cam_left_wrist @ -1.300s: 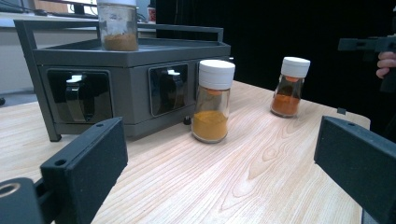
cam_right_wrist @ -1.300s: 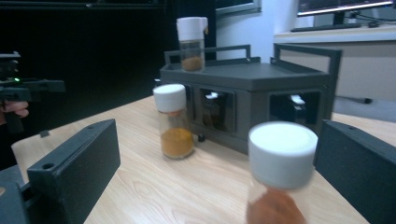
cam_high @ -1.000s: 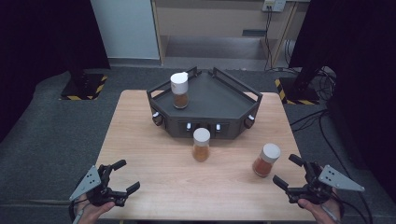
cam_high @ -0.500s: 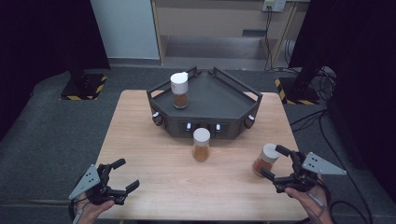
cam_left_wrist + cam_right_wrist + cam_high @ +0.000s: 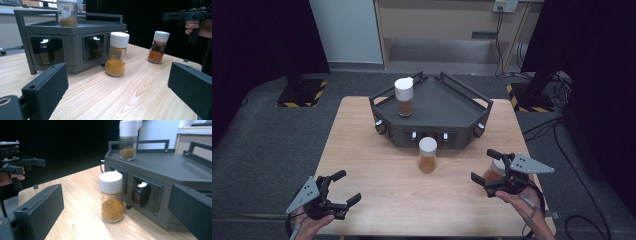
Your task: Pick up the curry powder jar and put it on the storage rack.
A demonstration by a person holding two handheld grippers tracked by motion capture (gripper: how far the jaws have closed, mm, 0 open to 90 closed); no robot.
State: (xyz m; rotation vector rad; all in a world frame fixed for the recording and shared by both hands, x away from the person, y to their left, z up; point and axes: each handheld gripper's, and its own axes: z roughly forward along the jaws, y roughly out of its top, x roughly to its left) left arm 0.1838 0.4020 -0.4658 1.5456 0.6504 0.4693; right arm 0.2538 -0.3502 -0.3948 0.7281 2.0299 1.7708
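Three white-capped spice jars are in view. One jar [image 5: 404,97] stands on the dark grey rack [image 5: 447,105]. A second jar [image 5: 427,155] of yellow-orange powder stands on the table just in front of the rack. The third jar [image 5: 493,172] [image 5: 158,47] at the right is partly covered by my right gripper [image 5: 482,165], which is open; the left gripper view puts that gripper [image 5: 195,17] above and beyond the jar, not around it. My right gripper [image 5: 115,207] faces the middle jar [image 5: 111,196]. My left gripper [image 5: 348,186] [image 5: 117,85] is open near the front left edge, holding nothing.
The rack's front face carries small windows and knobs [image 5: 96,47]. The wooden table [image 5: 377,170] has bare room between the two grippers. Grey carpet and cables [image 5: 557,130] surround the table; a cabinet stands behind.
My right gripper has moved forward and left from the front right corner until it overlaps the right jar in the high view. The left gripper has barely shifted.
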